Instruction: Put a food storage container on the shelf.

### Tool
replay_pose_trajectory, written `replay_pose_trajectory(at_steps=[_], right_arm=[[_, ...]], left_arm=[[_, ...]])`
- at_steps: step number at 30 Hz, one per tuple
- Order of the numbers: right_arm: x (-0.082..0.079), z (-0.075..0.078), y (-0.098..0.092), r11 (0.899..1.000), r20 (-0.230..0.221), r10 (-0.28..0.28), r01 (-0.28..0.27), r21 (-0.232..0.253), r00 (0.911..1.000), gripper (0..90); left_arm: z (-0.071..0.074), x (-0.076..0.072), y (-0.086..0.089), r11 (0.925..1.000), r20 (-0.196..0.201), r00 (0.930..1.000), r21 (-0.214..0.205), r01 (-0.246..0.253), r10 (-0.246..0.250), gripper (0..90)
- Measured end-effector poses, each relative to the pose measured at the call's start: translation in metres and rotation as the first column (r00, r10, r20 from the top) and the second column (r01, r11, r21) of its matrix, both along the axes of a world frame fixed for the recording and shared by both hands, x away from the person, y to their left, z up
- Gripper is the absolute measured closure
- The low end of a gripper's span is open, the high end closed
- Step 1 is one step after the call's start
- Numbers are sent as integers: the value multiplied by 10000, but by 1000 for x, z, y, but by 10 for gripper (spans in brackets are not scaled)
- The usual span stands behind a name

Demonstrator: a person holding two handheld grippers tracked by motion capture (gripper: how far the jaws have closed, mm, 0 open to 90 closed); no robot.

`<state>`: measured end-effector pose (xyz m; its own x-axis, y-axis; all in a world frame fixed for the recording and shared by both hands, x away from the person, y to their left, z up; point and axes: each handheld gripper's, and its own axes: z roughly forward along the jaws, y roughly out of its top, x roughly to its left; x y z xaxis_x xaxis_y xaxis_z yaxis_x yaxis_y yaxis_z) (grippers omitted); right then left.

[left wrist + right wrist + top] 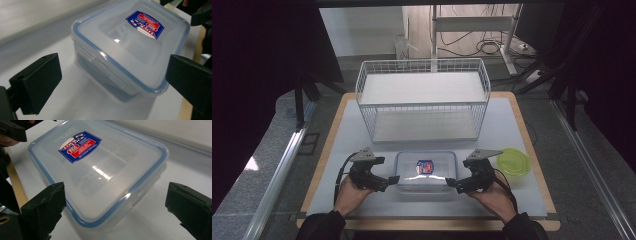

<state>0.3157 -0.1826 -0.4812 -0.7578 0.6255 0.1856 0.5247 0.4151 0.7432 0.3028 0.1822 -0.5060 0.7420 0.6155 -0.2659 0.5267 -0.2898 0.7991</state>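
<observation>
A clear rectangular food container (pixel 425 170) with a blue-sealed snap lid and a red-and-blue sticker lies on the white mat near the front edge. My left gripper (pixel 391 180) is at its left end and my right gripper (pixel 452 183) at its right end, each held in a hand. In the left gripper view the container (pixel 130 42) lies just ahead of the wide-apart jaws of the left gripper (pixel 113 80), nothing gripped. The right gripper view has the container (pixel 100 170) reaching between the spread jaws of the right gripper (pixel 117 207), which is open.
A white wire basket (pixel 422 97) with a shelf stands behind the container, mid-table. A translucent green bowl (pixel 513 162) sits to the right of my right gripper. The mat (pixel 507 130) lies on a wooden board whose edges are close at left, right and front.
</observation>
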Motion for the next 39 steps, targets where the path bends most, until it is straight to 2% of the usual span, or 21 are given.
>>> replay_pose_trajectory(at_steps=[3, 4, 5, 6, 8, 11, 12, 15, 16, 18, 19, 20, 23, 24, 26, 27, 28, 31, 33, 35, 39], right_arm=[[3, -2, 1, 10000, -179, 30, -29, 50, 9998, 32], [9, -5, 1, 9998, -601, 31, -19, 205, 9982, 32], [11, -7, 1, 9997, -776, 44, -26, 233, 9970, 32], [11, -7, 1, 9997, -776, 44, -26, 233, 9970, 32], [16, -13, 4, 9988, -1198, 226, -173, 450, 9925, 28], [20, -15, 9, 9982, -1511, 364, -288, 526, 9878, 4], [21, -16, 10, 9983, -1588, 329, -247, 531, 9868, 0], [25, -17, 11, 9975, -1816, 304, -183, 682, 9829, 8], [27, -19, 10, 9965, -2116, 359, -190, 816, 9767, 5], [29, -20, 10, 9955, -2349, 256, -33, 948, 9717, 31], [28, -18, 9, 9960, -2316, 196, 12, 894, 9726, 60], [26, -15, 7, 9962, -2269, 172, 26, 869, 9738, 89], [24, -13, 4, 9961, -2395, 204, 7, 878, 9707, 129], [21, -13, 1, 9954, -2571, 200, 47, 953, 9662, 171], [16, -12, -3, 9943, -2671, 223, 65, 1067, 9634, 217], [16, -12, -3, 9943, -2671, 223, 65, 1067, 9634, 217], [11, -12, -6, 9924, -2846, 191, 165, 1219, 9585, 265], [5, -11, -10, 9908, -2869, 214, 179, 1338, 9577, 330], [3, -10, -13, 9874, -2857, 181, 279, 1559, 9581, 386], [3, -10, -16, 9827, -2929, 182, 369, 1817, 9560, 419], [7, -11, -19, 9759, -3195, 105, 599, 2096, 9475, 453]], left_arm=[[-3, 4, -5, 9999, -194, 9998, 77, 96, -95, 0], [-6, 9, -10, 9996, -504, 9984, 151, 253, -245, 0], [-8, 11, -12, 9992, -708, 9967, 42, 400, -396, 0], [-8, 11, -12, 9992, -708, 9967, 42, 400, -396, 0], [-12, 16, -15, 9975, -1058, 9920, -232, 667, -688, 0], [-15, 21, -17, 9950, -1478, 9849, -546, 831, -904, 0], [-17, 22, -17, 9921, -1658, 9797, -736, 1013, -1124, 0], [-19, 24, -18, 9913, -1930, 9746, -872, 986, -1139, 0], [-19, 24, -17, 9911, -1933, 9742, -855, 1015, -1165, 0], [-16, 21, -19, 9931, -1860, 9769, -703, 936, -1053, 0], [-16, 21, -19, 9931, -1860, 9769, -703, 936, -1053, 6], [-13, 18, -19, 9944, -1833, 9777, -442, 957, -1023, 14], [-11, 14, -18, 9948, -1808, 9785, -378, 941, -994, 51], [-10, 11, -15, 9951, -1795, 9794, -493, 851, -927, 81], [-10, 9, -11, 9952, -1814, 9797, -632, 745, -849, 151], [-10, 6, -9, 9949, -1829, 9798, -750, 675, -803, 151], [-10, 3, -8, 9946, -1851, 9795, -812, 649, -790, 198], [-9, -12, -3, 9946, -1666, 9839, -912, 500, -647, 264], [-8, -17, 2, 9922, -1592, 9859, -1200, 324, -515, 337], [-9, -17, 7, 9873, -1750, 9833, -1575, 223, -502, 408], [-9, -15, 9, 9840, -1792, 9827, -1779, 139, -463, 436]])
